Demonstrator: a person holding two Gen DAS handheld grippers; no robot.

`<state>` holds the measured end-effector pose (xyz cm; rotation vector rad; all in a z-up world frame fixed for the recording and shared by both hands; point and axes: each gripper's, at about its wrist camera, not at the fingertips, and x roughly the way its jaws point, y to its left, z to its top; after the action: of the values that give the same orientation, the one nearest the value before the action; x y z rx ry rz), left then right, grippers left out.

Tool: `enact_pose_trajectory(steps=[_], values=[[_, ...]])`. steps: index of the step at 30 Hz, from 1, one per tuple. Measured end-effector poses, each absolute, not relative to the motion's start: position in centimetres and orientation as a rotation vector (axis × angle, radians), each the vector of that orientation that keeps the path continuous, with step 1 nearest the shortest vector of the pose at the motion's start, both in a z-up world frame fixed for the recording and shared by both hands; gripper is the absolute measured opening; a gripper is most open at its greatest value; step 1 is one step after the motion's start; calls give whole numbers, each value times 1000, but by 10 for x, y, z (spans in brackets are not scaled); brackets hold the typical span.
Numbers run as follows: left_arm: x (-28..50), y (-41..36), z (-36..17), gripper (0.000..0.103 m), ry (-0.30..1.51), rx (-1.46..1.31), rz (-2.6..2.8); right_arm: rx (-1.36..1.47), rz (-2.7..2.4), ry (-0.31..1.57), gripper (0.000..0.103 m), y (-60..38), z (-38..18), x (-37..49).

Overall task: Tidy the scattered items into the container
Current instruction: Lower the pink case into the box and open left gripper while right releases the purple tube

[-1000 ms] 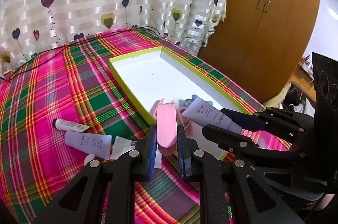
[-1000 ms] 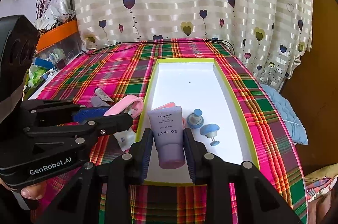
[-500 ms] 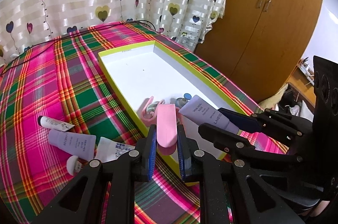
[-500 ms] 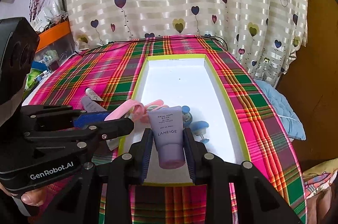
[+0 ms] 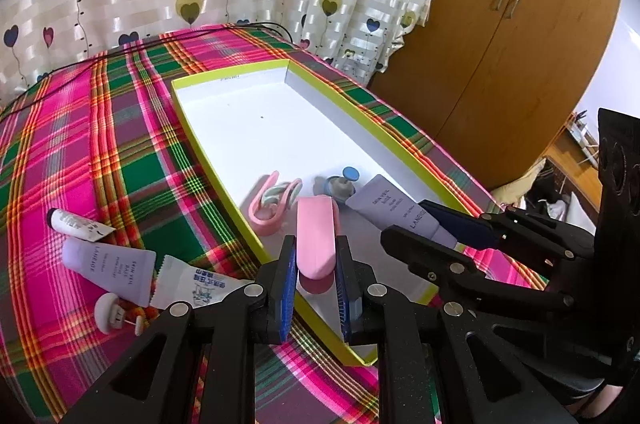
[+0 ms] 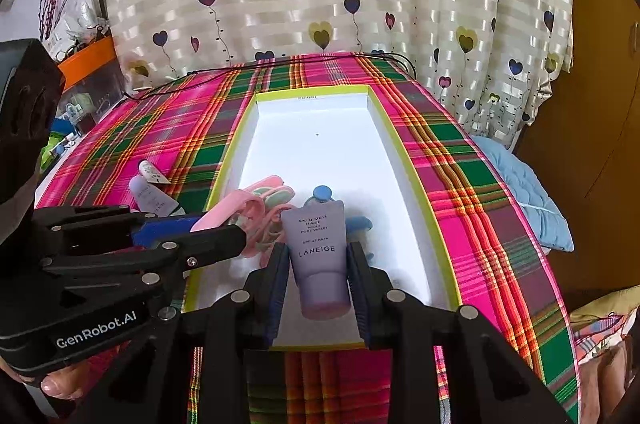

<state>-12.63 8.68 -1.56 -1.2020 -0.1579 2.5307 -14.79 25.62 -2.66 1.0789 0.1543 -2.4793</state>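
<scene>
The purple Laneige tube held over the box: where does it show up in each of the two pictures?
Left wrist view: the held purple tube lies right of centre, pinched by the right gripper.
Right wrist view: it stands bottom centre, cap towards the camera.
Shared landmark: the yellow-rimmed white box.

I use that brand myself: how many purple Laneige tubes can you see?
2. One purple Laneige tube is clamped in the right gripper above the box. The other lies on the plaid cloth left of the box. More may be hidden.
</scene>
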Motion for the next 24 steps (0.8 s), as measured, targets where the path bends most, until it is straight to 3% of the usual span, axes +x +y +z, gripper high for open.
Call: enact_pose_trajectory(steps=[24], values=[[-128,97,-18,18,-154,-1146,2490,1161,-2517,166,31,264,-31,-150]])
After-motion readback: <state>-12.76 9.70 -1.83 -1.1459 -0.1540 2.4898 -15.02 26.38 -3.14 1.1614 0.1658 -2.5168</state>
